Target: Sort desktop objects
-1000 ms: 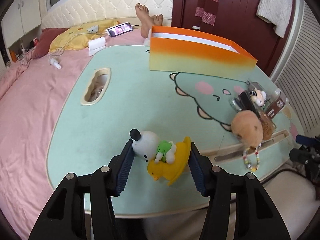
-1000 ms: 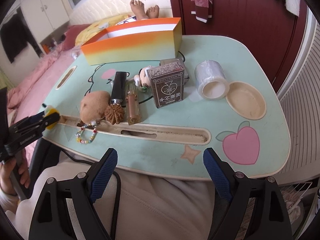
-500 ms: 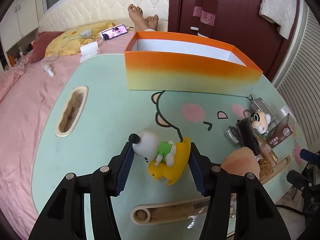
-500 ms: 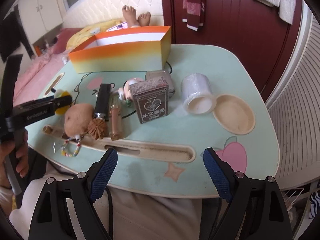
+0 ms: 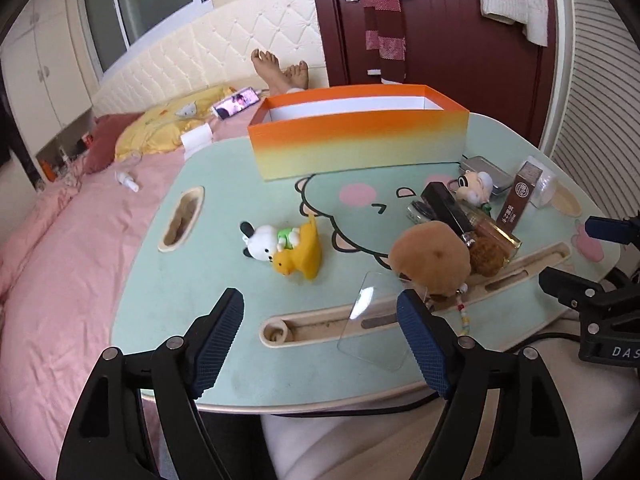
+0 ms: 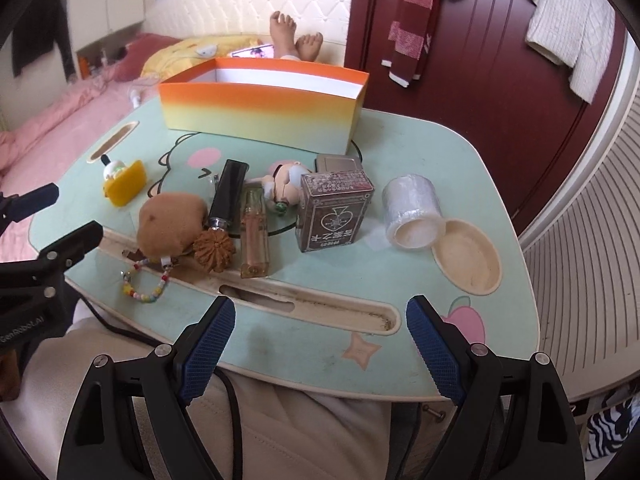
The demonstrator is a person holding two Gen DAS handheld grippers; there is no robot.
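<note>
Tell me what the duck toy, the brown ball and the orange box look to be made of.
Duck toy: likely moulded plastic or vinyl; smooth surface, solid flat colours.
Brown ball: plush fabric; fuzzy matte nap, soft rounded outline, with a bead strap hanging from it.
Orange box: probably printed cardboard; thin straight walls, sharp folded corners, white inside, matte orange-to-yellow fade.

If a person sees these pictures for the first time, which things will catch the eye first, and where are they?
The orange box stands out most, open-topped at the far side of the green table. Next is the dog-and-duck toy, lying alone near the table's middle, ahead of the left claw, whose jaws are opening with nothing between them. Right of the toy, a brown plush fronts a crowded cluster of small things.
</note>
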